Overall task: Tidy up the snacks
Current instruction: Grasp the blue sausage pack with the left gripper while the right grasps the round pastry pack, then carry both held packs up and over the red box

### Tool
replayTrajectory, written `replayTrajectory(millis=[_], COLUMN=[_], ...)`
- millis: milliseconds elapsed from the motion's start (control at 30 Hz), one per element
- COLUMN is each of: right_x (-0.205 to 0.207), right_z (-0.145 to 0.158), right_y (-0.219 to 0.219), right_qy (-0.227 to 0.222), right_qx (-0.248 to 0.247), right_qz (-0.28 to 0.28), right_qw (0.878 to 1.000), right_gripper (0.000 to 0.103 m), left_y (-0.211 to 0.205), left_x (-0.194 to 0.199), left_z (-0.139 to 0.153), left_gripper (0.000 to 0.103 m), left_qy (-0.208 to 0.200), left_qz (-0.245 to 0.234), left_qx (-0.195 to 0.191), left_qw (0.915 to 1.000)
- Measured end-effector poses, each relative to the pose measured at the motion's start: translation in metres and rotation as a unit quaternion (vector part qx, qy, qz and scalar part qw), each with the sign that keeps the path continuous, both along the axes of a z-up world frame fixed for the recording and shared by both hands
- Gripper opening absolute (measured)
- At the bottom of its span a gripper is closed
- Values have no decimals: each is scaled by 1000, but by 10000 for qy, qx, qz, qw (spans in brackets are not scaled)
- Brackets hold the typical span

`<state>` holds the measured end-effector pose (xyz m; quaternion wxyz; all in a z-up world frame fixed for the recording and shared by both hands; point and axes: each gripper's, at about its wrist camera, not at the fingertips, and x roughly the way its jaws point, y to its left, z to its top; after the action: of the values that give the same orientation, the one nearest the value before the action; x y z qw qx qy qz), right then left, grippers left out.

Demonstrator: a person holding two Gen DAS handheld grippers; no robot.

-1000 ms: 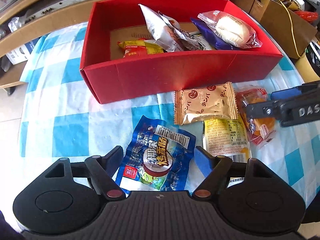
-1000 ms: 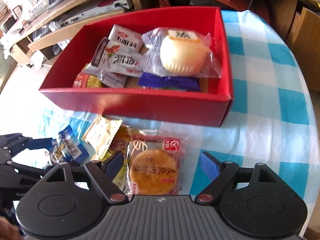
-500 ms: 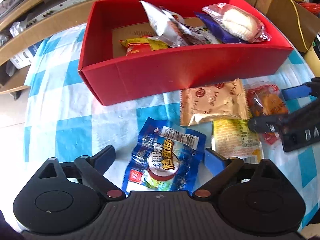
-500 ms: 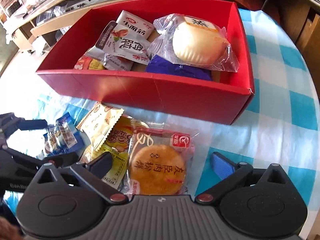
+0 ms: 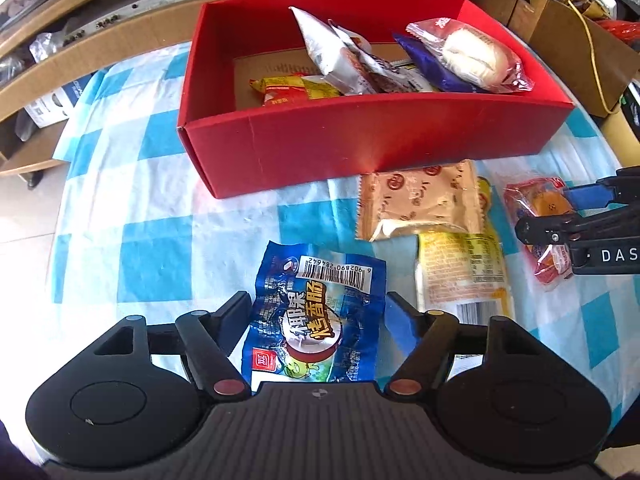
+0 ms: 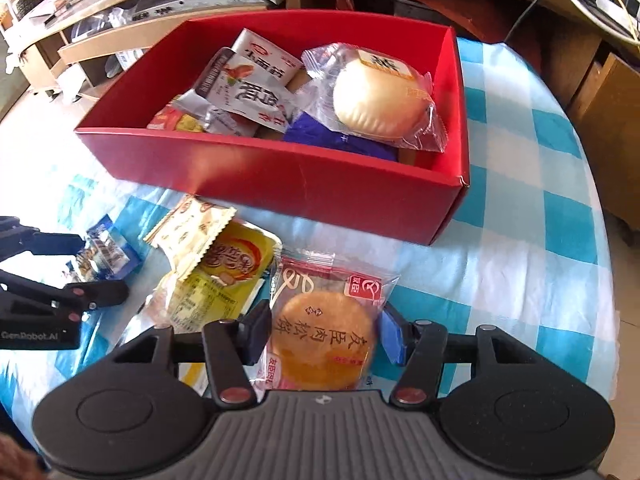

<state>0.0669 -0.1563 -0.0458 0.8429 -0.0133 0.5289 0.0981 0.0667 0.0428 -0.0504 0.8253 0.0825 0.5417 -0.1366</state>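
A red box (image 5: 360, 148) (image 6: 280, 176) holds several snack packs, among them a wrapped white bun (image 6: 380, 100). On the checked cloth lie a blue sausage pack (image 5: 320, 312), a tan biscuit pack (image 5: 420, 204), a yellow pack (image 5: 464, 272) and an orange meat-floss cake pack (image 6: 324, 332). My left gripper (image 5: 318, 314) straddles the blue pack, its jaws narrowed to the pack's edges. My right gripper (image 6: 324, 330) straddles the cake pack the same way, its jaws touching the pack's sides. Both packs rest on the table.
The left part of the red box floor (image 5: 272, 76) is bare cardboard. Wooden shelves (image 6: 120, 32) and cardboard boxes (image 5: 580, 48) stand behind the round table. The table edge (image 6: 608, 280) curves close on the right.
Both grippers have moved down and forward over their packs, and both pairs of jaws have narrowed from wide open to the packs' sides.
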Motion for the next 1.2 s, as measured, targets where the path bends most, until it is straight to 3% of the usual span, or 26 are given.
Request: replayTrajectory(millis=[467, 867, 1200], right_x=[-6, 12, 17], right_z=[25, 39, 46], right_y=[6, 11, 11], right_qy=[-436, -618, -693], right_qx=[-79, 55, 201], right_qz=[-75, -106, -117], right_qw=[9990, 9980, 9973], right_gripper=[65, 65, 59], left_y=[-14, -24, -30], left_x=[-7, 13, 21], left_z=[33, 46, 54], left_gripper=[77, 77, 77], left_qy=[-400, -623, -731], left_qz=[94, 262, 322], left_qx=[-411, -443, -517], left_qw=[9983, 9967, 9955])
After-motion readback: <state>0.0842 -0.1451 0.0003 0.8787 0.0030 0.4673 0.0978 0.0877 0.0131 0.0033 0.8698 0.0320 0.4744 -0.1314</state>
